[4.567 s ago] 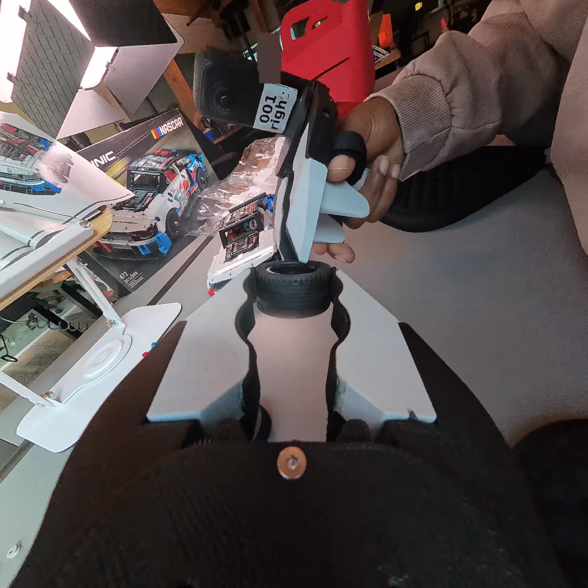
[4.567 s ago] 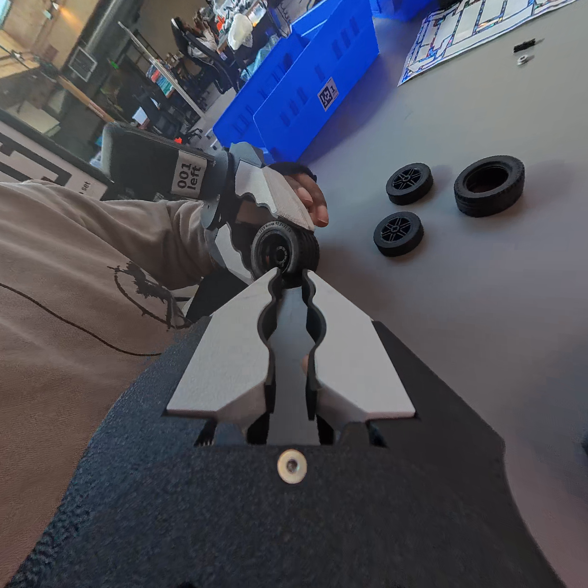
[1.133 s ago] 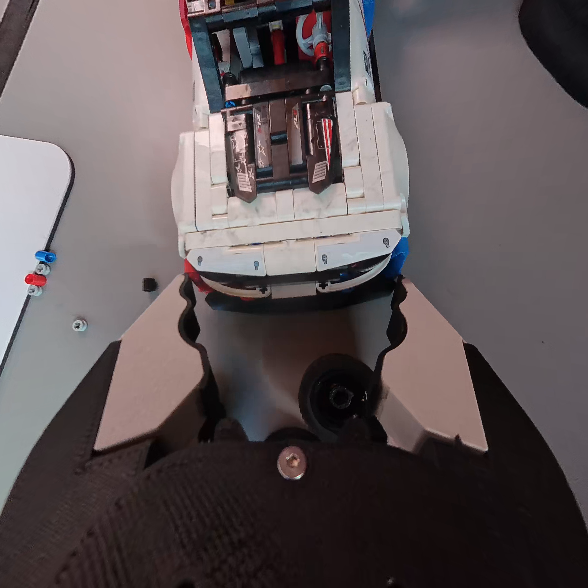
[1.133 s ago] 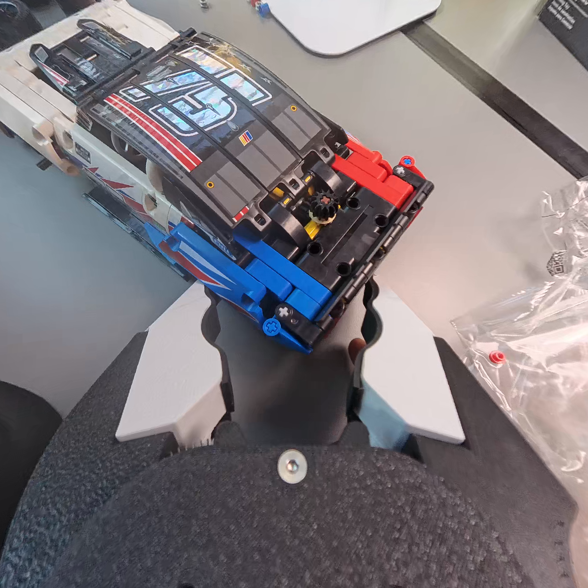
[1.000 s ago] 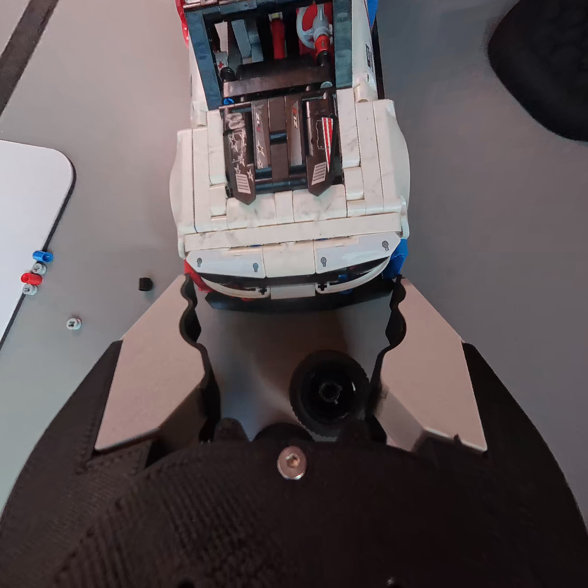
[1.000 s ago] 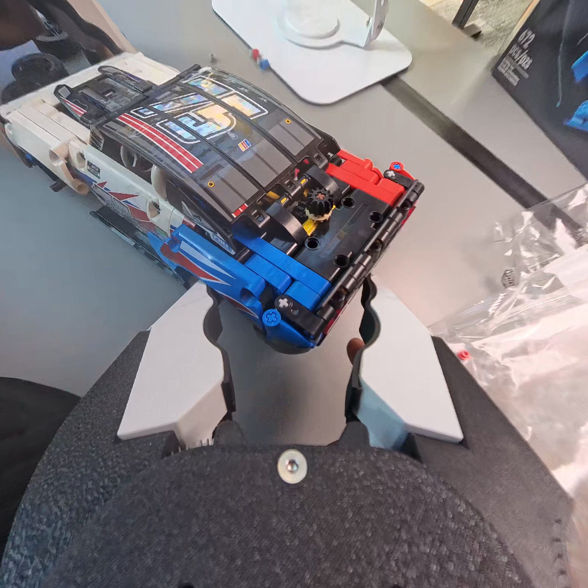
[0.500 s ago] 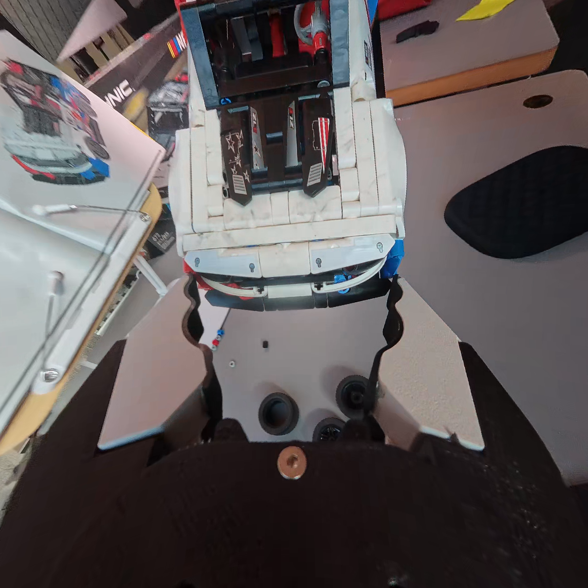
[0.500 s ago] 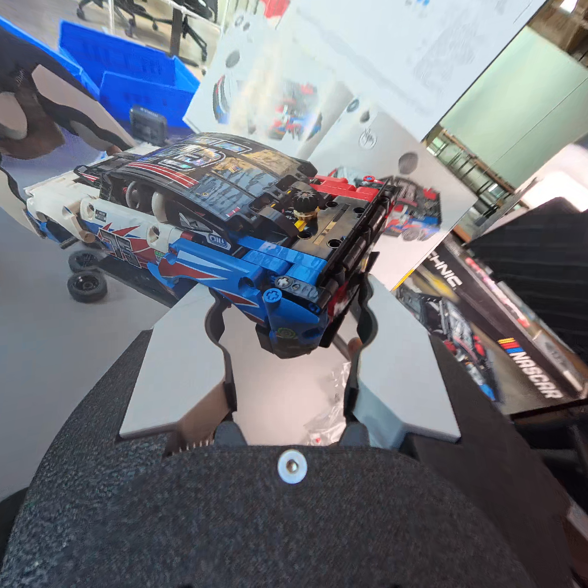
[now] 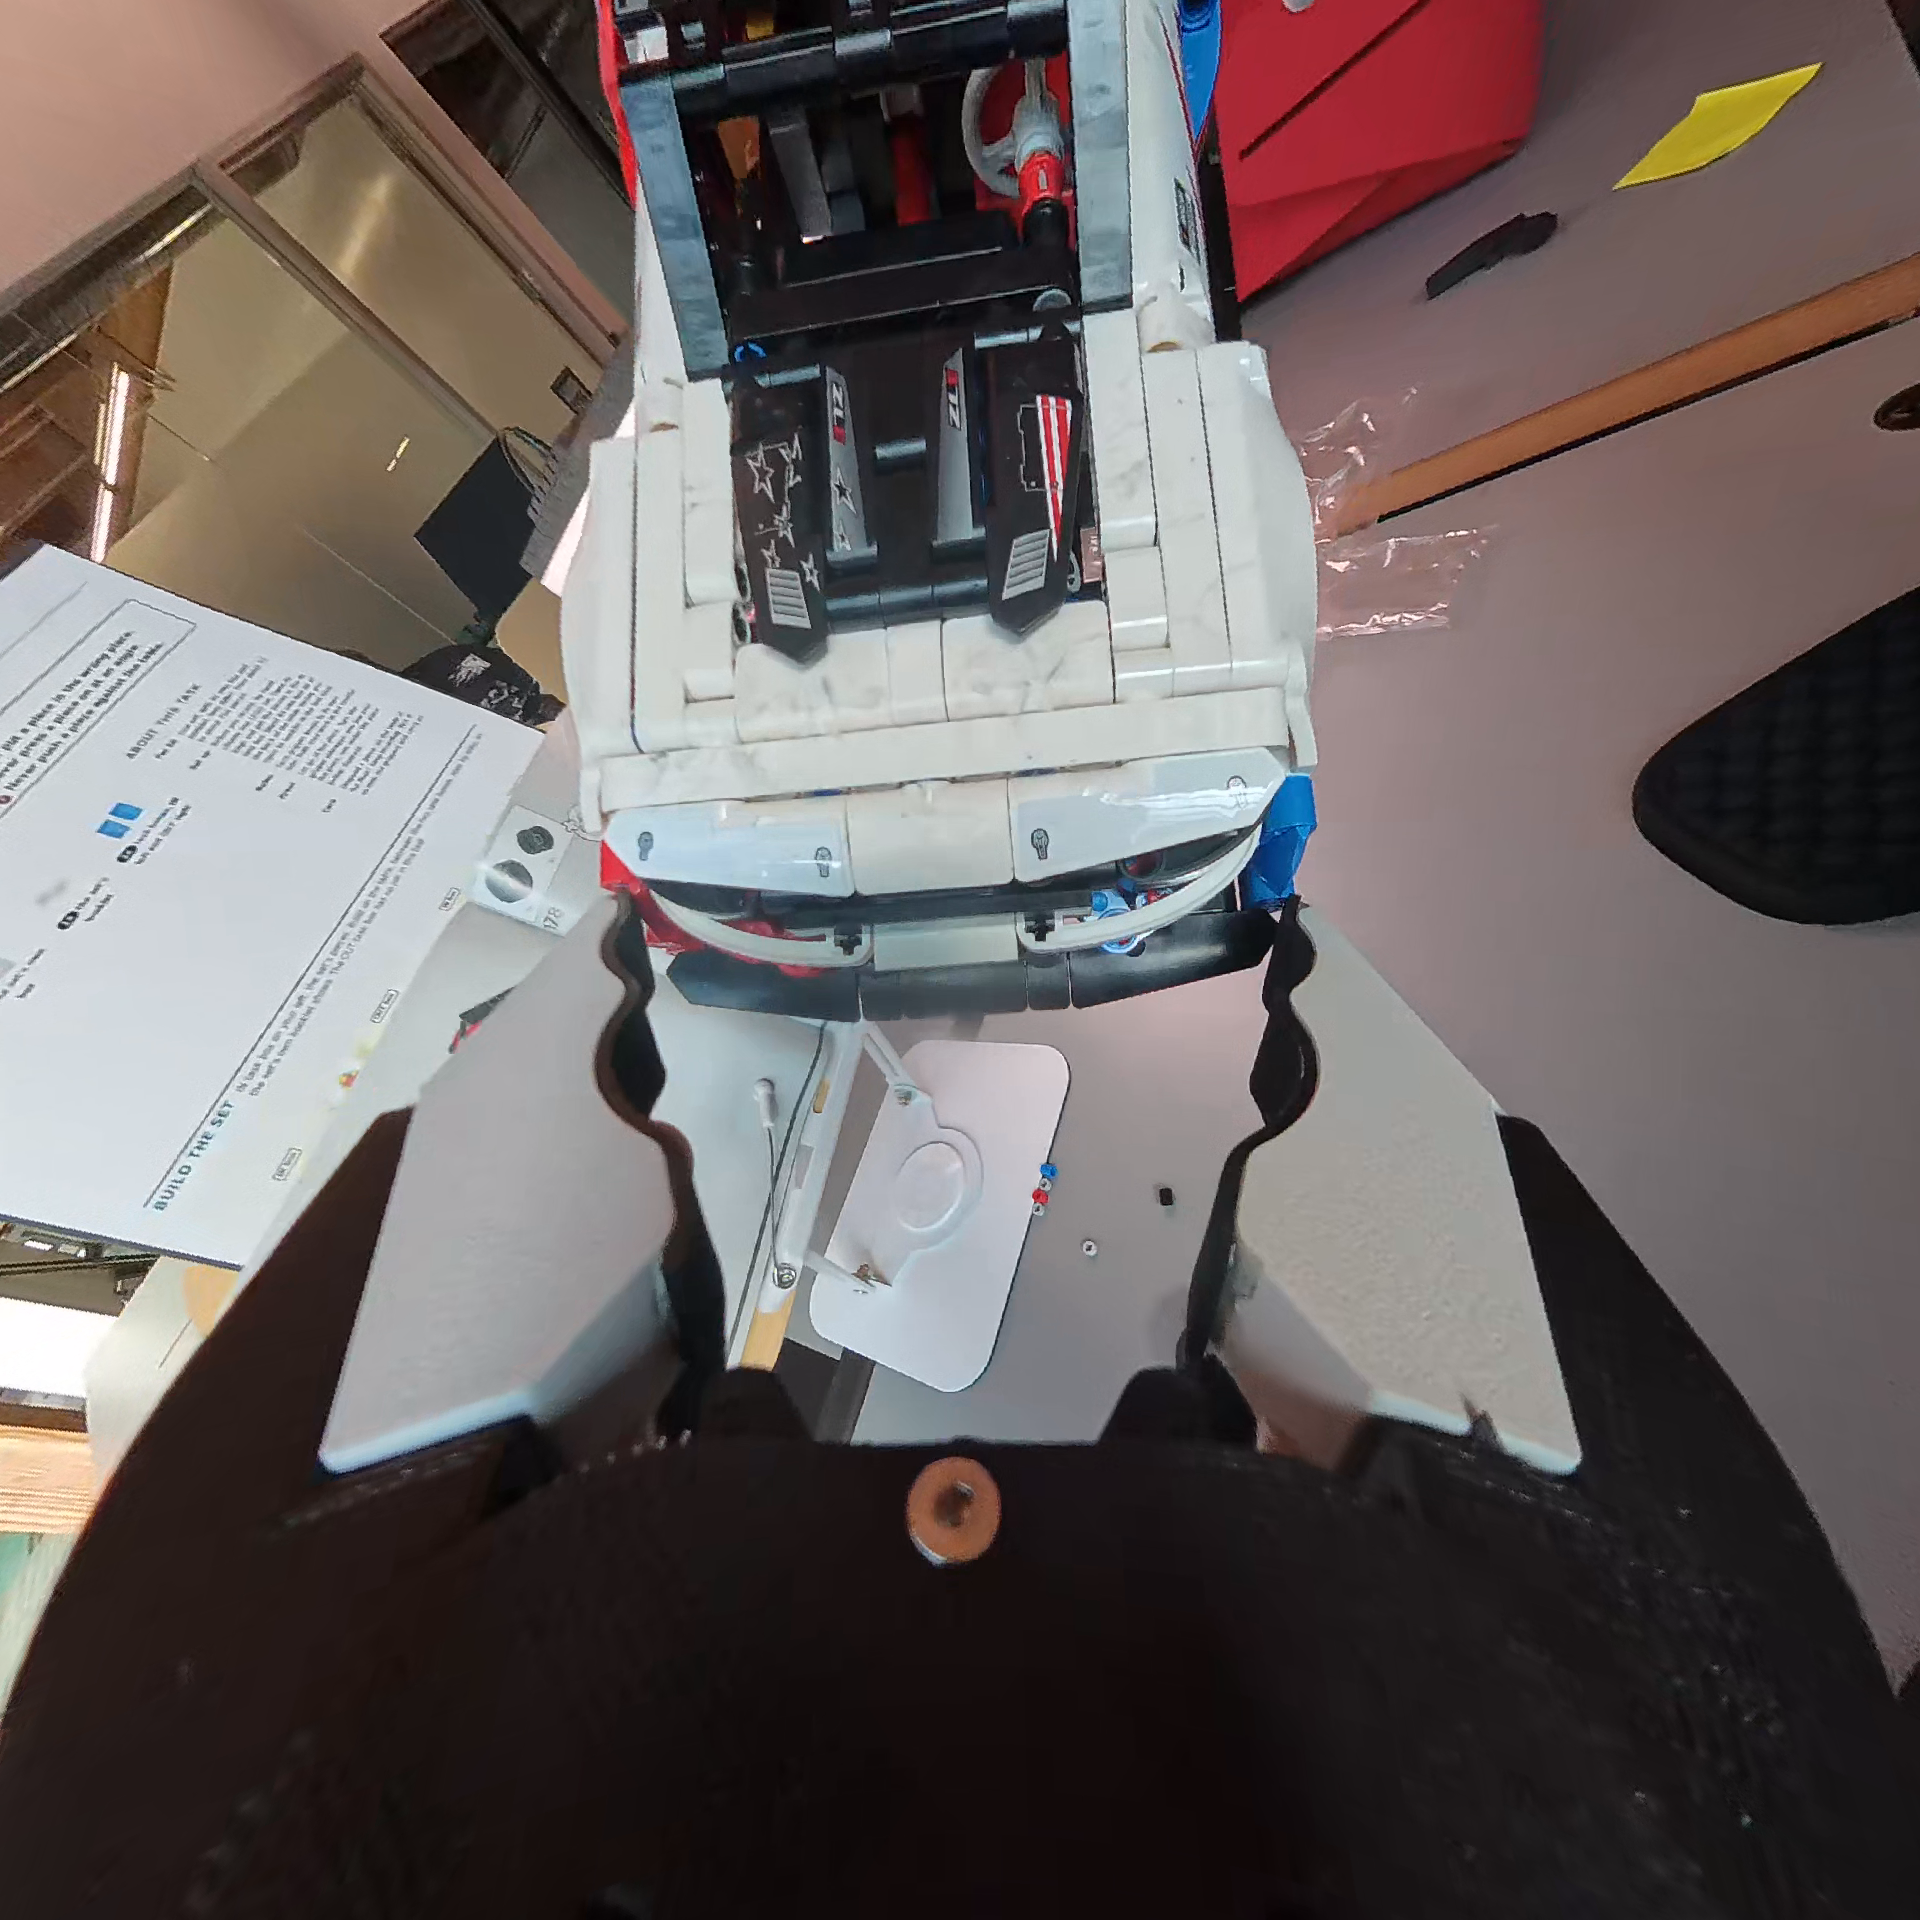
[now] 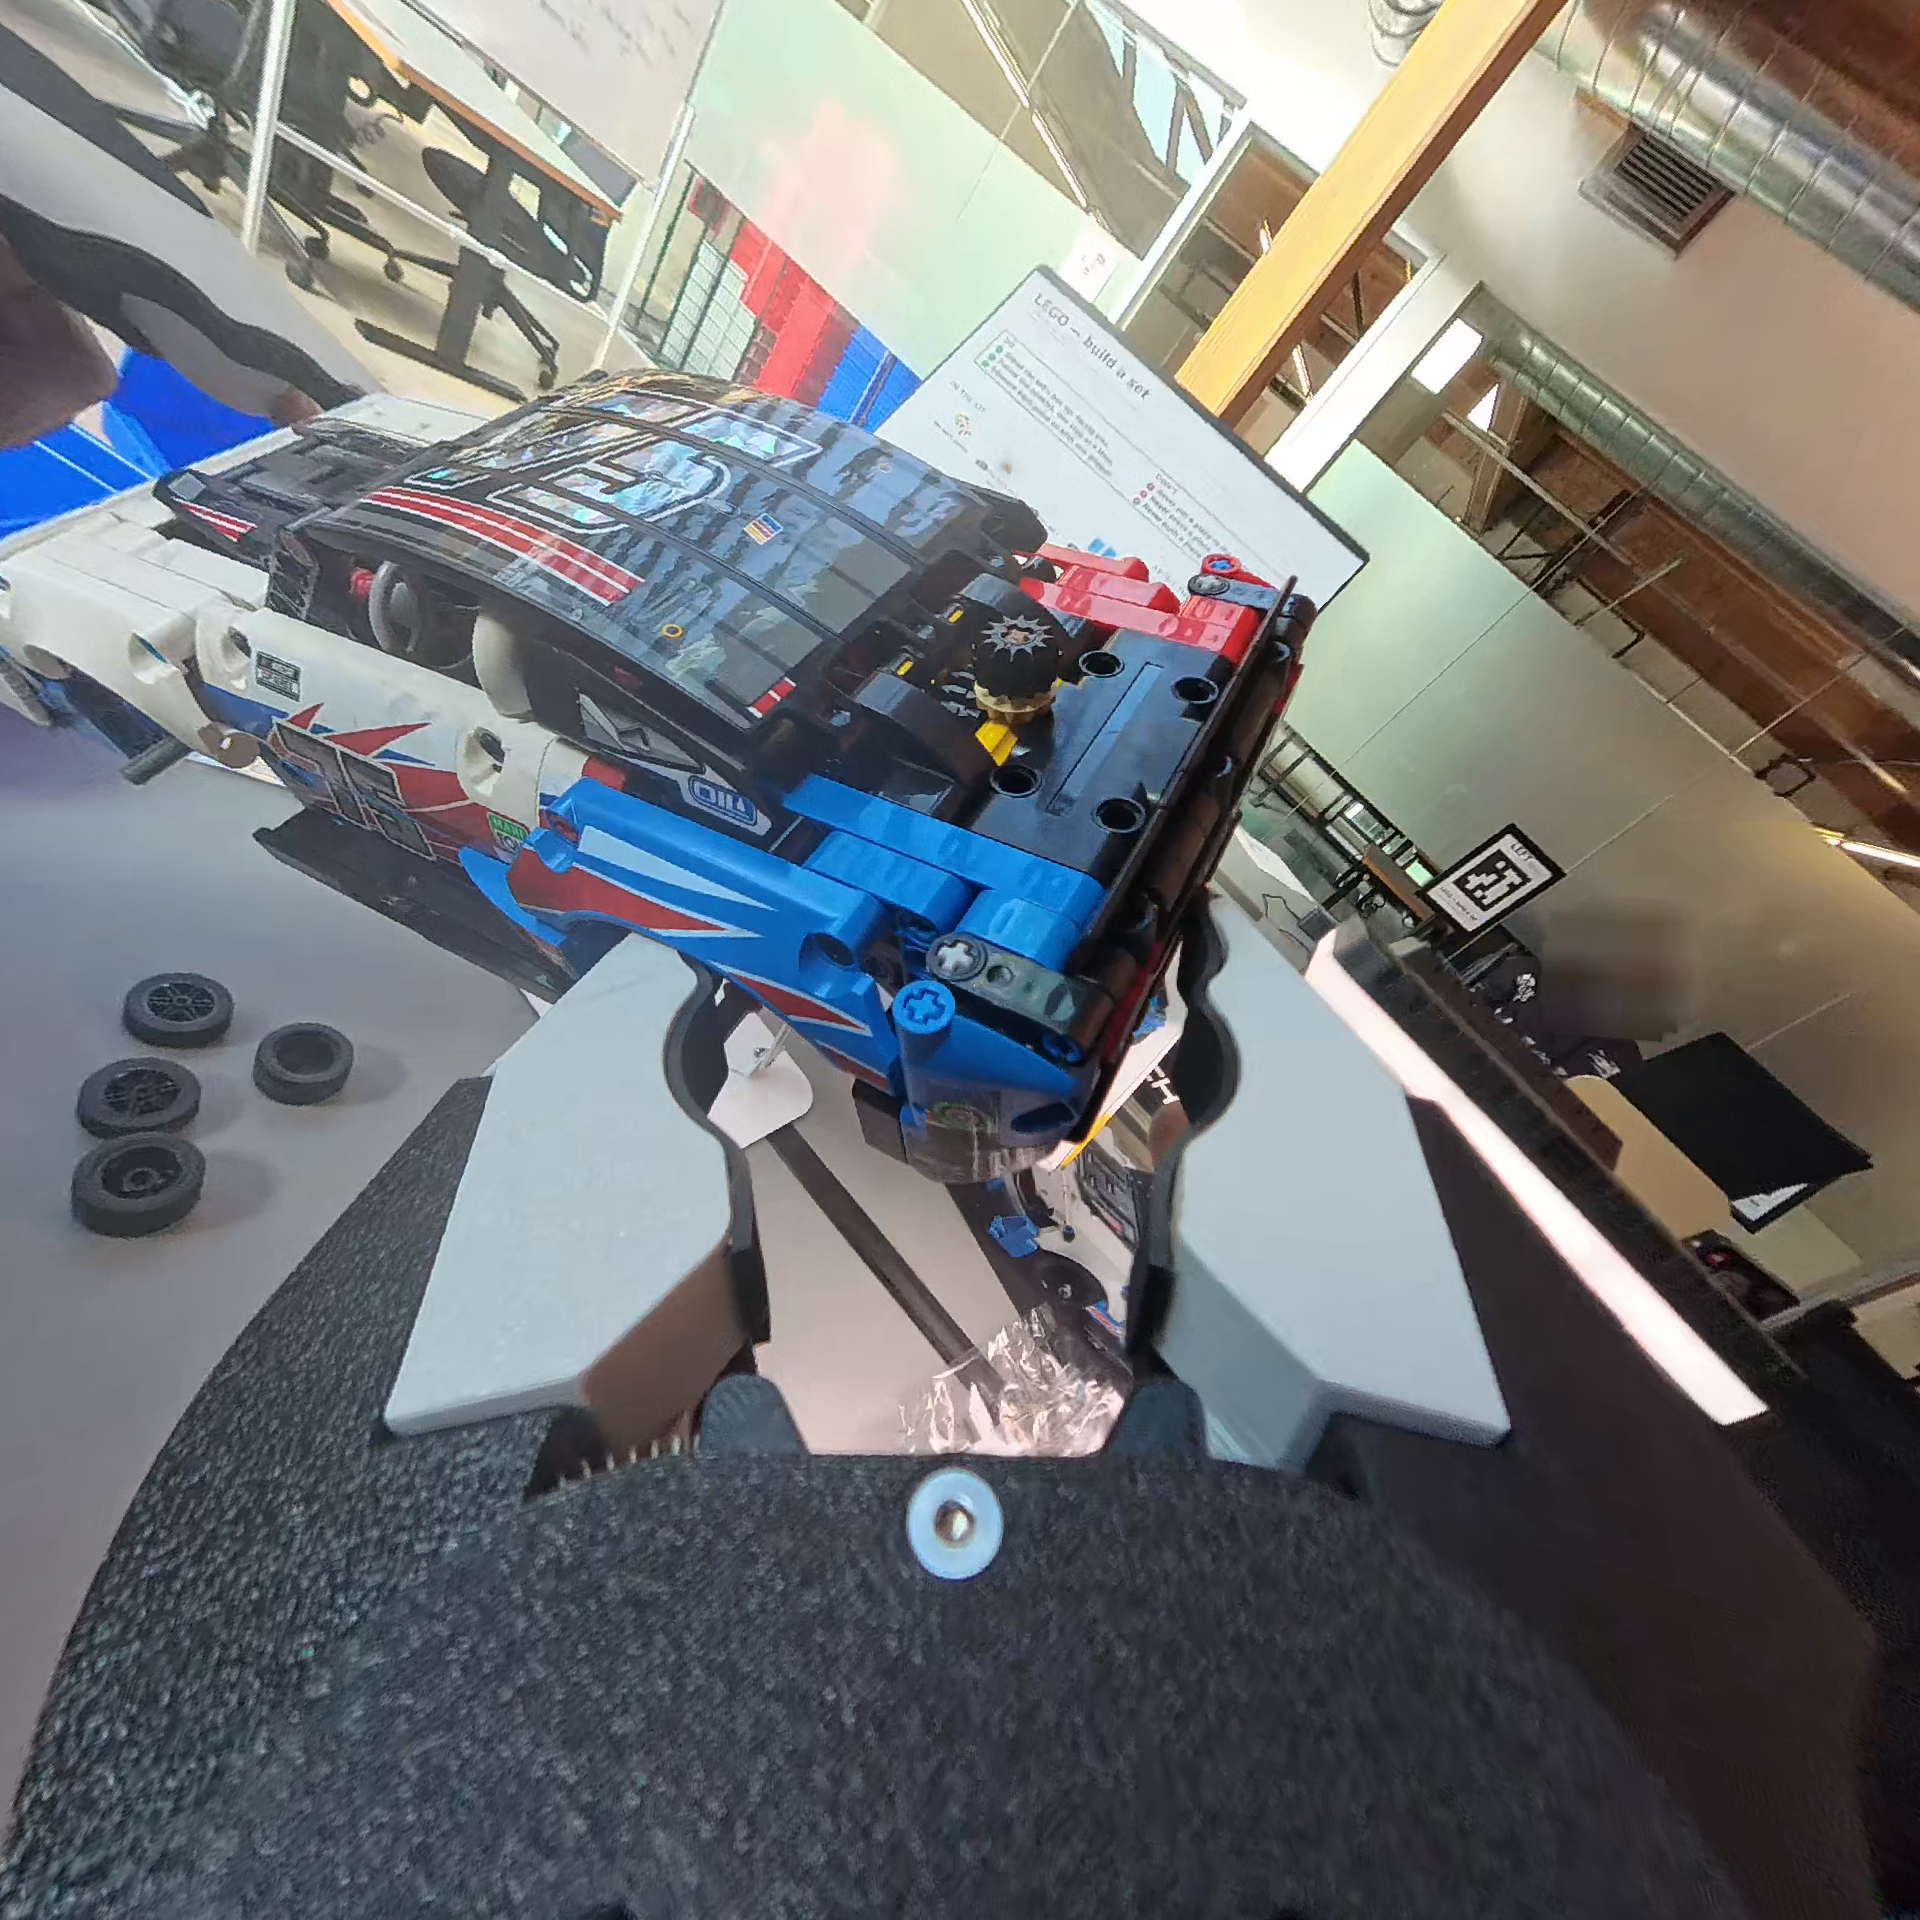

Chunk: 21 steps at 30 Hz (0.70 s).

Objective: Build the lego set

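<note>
The lego car, white at the front with black, red and blue panels, hangs in the air between both grippers. My left gripper is shut on its front bumper. My right gripper is shut on its blue and black rear end, and the car stretches away toward the left gripper's finger. Several black wheels and a bare tyre lie on the grey table below.
A printed sheet on a stand rises at the left, with its white base and small loose pieces on the table below. A red box, a black pad and a clear plastic bag are nearby.
Both grippers have lifted the car well above the table, and it has risen further in the last half second. The wheel held earlier by the left gripper now lies on the table.
</note>
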Each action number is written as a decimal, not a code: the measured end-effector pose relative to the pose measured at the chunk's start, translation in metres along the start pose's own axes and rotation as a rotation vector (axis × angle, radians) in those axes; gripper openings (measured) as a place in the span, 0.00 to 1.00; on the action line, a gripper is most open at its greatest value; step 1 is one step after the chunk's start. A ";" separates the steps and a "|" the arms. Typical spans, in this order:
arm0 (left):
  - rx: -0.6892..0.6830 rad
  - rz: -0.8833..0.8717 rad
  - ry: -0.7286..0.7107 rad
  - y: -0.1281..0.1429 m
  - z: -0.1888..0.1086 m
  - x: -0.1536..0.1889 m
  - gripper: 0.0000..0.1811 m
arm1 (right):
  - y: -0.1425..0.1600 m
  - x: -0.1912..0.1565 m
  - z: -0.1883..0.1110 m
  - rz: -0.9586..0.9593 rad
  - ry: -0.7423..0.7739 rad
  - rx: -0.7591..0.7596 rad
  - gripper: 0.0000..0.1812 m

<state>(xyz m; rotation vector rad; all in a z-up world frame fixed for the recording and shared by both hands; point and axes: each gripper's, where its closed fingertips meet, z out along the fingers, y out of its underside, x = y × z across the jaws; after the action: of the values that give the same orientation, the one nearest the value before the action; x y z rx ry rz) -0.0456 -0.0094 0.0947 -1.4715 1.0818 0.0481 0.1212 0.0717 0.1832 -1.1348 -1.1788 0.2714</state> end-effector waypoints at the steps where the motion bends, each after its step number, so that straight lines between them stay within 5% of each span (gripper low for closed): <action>1: -0.009 -0.005 0.011 0.006 0.003 0.004 0.65 | 0.009 -0.004 0.001 0.016 -0.003 -0.003 0.48; 21: -0.170 -0.142 0.296 0.109 0.097 0.091 0.64 | 0.169 -0.050 -0.002 0.238 0.008 -0.192 0.47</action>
<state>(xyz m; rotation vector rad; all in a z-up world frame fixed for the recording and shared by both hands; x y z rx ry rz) -0.0091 0.0360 -0.0673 -1.7439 1.2298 -0.1873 0.1638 0.1137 0.0180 -1.4468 -1.0797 0.3407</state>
